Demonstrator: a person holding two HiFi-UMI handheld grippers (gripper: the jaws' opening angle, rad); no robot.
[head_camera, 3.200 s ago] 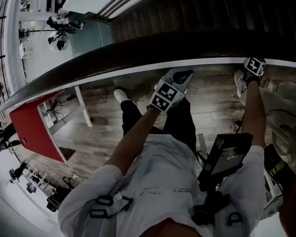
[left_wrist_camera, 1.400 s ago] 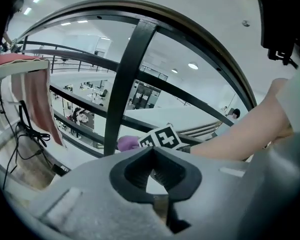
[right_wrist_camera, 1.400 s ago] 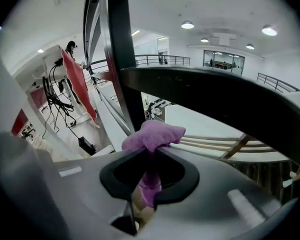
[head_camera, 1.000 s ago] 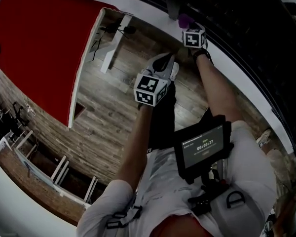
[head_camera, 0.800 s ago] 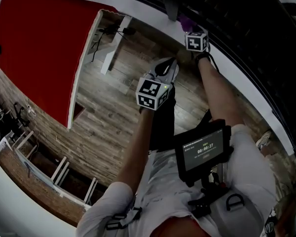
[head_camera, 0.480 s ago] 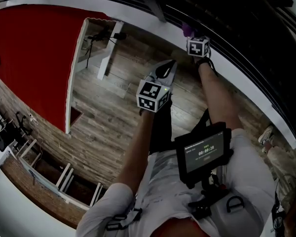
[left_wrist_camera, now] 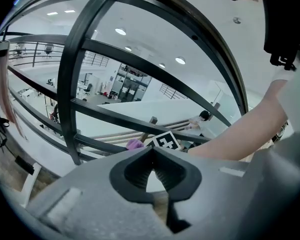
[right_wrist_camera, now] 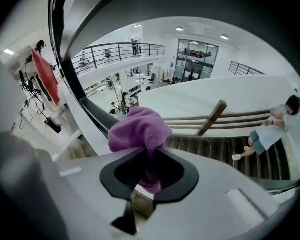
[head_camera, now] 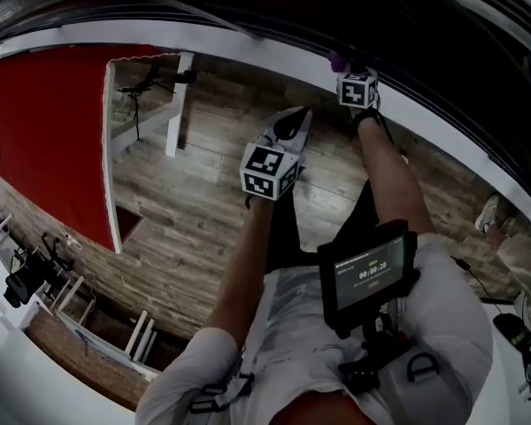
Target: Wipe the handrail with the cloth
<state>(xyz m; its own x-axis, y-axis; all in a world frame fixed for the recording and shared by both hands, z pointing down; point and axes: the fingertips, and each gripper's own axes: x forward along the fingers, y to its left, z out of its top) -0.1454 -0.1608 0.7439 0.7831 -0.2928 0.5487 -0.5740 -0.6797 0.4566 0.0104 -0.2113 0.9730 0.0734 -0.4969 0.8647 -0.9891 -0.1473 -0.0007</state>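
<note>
**Item 1. Right tongs** (right_wrist_camera: 150,154). They are pinched on the cloth (right_wrist_camera: 140,129), a purple towelling wad. Most of it bunches out past the tips and a tail hangs back through the throat. In the head view we see the right arm stretched forward, with the cloth up at the edge of the dark handrail (head_camera: 248,11). We cannot tell from any view whether the fabric is actually pressing on the rail.

**Item 2. Left tongs** (left_wrist_camera: 151,151). The tips are pressed together with nothing between them. They are held lower and nearer the body than the right, apart from the rail, and have no part in the wipe.

**Item 3. Handrail.** It is a long dark band that curves across the top of the head view, with black balusters below it in the left gripper view.

**Item 4. Step in hand, as we judge it.** The cloth is being brought onto the rail and drawn along it.

**Notes on doing it well:**
- We would keep the pinch firm, as the wad is held by a narrow fold and could pull free under drag.
- We would press the bulging front of the cloth onto the rail, not the hard tips.
- We would follow the rail's curve in one continuous pass and keep the tongs clear of the balusters.
- We would leave the left tongs clear of the right arm's path.
</note>
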